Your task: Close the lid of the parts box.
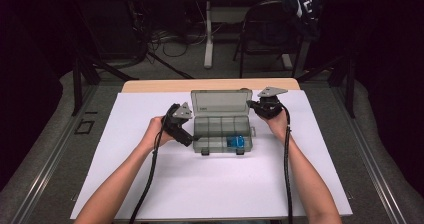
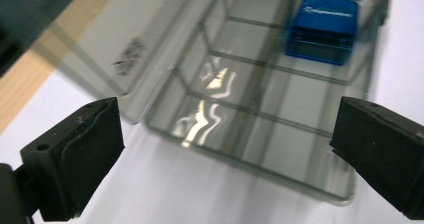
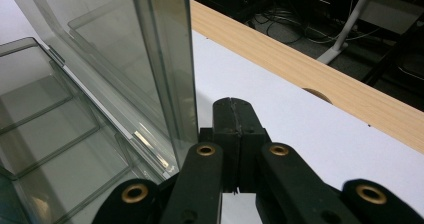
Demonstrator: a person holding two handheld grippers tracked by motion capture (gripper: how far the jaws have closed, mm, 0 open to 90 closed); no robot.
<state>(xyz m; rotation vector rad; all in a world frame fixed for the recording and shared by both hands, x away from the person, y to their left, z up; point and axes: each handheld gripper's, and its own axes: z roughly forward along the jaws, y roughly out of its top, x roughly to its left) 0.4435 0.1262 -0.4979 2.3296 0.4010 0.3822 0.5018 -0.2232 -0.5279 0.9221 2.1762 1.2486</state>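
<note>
Organizer box (image 1: 221,126) lies between wide-open, empty left hand-held gripper (image 1: 187,139) and closed, empty right hand-held gripper (image 1: 252,105).

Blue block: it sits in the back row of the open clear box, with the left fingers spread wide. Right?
Not quite. The blue block sits in the front row of the clear box, nearest the person, as the high view shows. The left fingers are indeed spread wide.

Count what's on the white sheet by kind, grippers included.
Clear box, lid open: 1
Blue block inside it: 1
Grippers: 2, left gripper and right gripper
Total: 4
</note>
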